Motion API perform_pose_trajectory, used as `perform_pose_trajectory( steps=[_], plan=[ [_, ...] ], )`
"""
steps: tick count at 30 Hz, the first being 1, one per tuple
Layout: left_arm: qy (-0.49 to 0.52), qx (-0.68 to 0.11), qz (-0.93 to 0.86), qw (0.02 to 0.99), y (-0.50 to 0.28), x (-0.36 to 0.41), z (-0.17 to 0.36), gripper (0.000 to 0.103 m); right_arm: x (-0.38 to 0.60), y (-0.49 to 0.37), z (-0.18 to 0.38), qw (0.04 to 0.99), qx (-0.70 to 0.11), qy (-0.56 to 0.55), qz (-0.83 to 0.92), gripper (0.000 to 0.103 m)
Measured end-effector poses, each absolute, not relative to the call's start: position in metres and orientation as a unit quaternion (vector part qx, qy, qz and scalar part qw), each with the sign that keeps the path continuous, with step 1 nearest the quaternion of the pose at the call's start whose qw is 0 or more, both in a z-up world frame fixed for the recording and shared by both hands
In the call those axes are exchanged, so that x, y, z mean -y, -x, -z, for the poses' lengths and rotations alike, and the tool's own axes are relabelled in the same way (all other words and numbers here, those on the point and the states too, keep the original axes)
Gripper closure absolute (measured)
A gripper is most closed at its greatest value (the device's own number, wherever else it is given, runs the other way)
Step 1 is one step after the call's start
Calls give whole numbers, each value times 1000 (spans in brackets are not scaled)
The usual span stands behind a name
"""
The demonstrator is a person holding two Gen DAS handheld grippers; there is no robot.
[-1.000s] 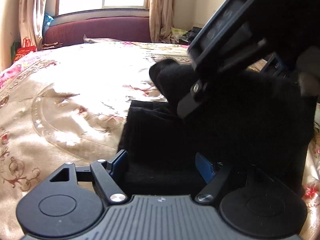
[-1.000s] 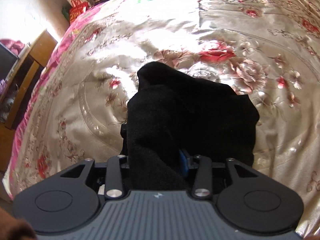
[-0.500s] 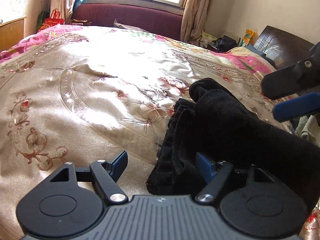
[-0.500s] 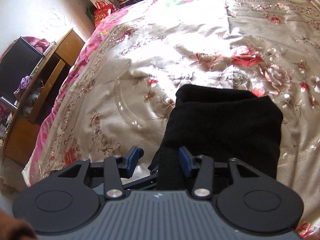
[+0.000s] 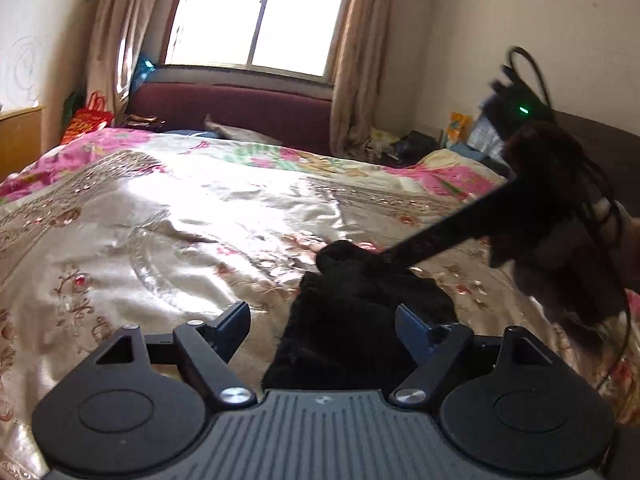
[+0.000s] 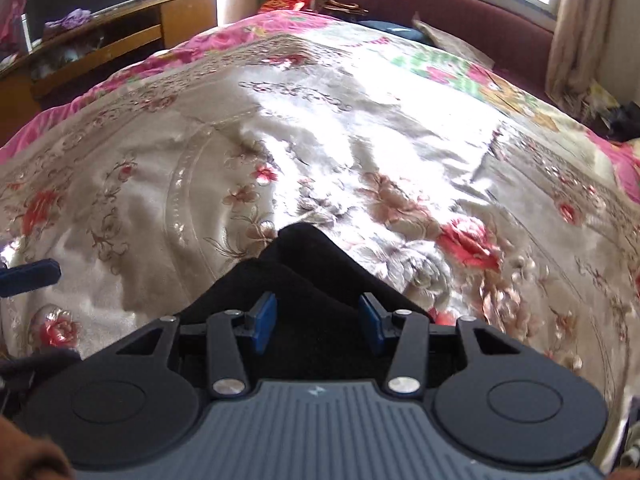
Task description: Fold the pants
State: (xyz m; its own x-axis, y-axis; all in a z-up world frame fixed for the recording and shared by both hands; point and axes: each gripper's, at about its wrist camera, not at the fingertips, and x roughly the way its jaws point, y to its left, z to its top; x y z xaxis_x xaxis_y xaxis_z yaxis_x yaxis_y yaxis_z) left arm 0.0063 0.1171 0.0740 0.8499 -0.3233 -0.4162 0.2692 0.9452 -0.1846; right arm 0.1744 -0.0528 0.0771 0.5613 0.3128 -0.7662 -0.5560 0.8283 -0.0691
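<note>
The black pants (image 5: 360,320) lie folded in a thick bundle on the flowered satin bedspread (image 5: 160,220). My left gripper (image 5: 324,324) hovers just short of the bundle, its jaws opening wide; the cloth shows lower down between the blue pads, which do not press on it. In the right wrist view the pants (image 6: 304,276) lie under my right gripper (image 6: 318,318), open, with dark cloth beneath its blue fingers (image 6: 264,316). In the left wrist view, a person's hand (image 5: 628,240) brings the right gripper's finger (image 5: 440,232) down onto the bundle's far end.
A maroon headboard (image 5: 240,112) and a bright window (image 5: 260,16) stand behind the bed. A wooden cabinet (image 6: 100,40) is at its left side and clutter (image 5: 412,144) at its right. A black cable (image 5: 616,280) hangs from the right hand.
The right gripper let go of the bunched pants and rolled. The left gripper drew back and up from the bundle with its jaws spreading. The pants now lie flatter on the bed.
</note>
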Motion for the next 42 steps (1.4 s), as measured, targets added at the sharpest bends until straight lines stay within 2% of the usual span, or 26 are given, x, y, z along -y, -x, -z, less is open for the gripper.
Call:
perform_pose_trajectory(
  steps=[8,9,10,11,13,17,21,24,26,28,31,33,34,35,42],
  plan=[
    [-40,-258,183,948,-18,-56,-53,9,31,-216,-60,784,-465,162,-378,56],
    [-51,-271,176,945,-22,-52,-47,9,29,-217,-56,777,-470,165,-385,58],
    [-60,-287,168,941,-28,-49,-37,9,30,-220,-52,771,-479,162,-386,67],
    [-62,-299,166,937,-31,-48,-30,9,32,-222,-50,765,-490,153,-389,81],
    [-49,-317,170,932,-38,-51,-21,8,38,-223,-52,761,-496,147,-390,89],
    [-14,-336,180,925,-47,-63,-12,6,51,-222,-64,768,-492,136,-387,96],
    [3,-336,181,924,-43,-66,-12,6,61,-228,-73,782,-483,104,-381,98],
    [-17,-310,180,933,-33,-61,-18,7,54,-229,-76,756,-482,112,-429,88],
    [-43,-291,179,939,-27,-53,-22,7,42,-229,-73,738,-487,145,-444,59],
    [-60,-285,183,939,-25,-47,-22,7,31,-233,-63,725,-484,187,-453,49],
    [-63,-291,186,936,-28,-43,-18,6,24,-248,-43,700,-516,184,-458,47],
    [-55,-295,187,935,-31,-46,-17,6,23,-255,-37,696,-533,172,-450,51],
    [-43,-299,190,934,-34,-49,-16,5,23,-254,-39,695,-532,170,-453,66],
    [-33,-301,191,934,-35,-52,-16,5,25,-252,-43,693,-532,163,-459,88],
    [-9,-294,182,938,-46,-63,-22,14,53,-232,-83,741,-498,128,-432,99]
  ],
)
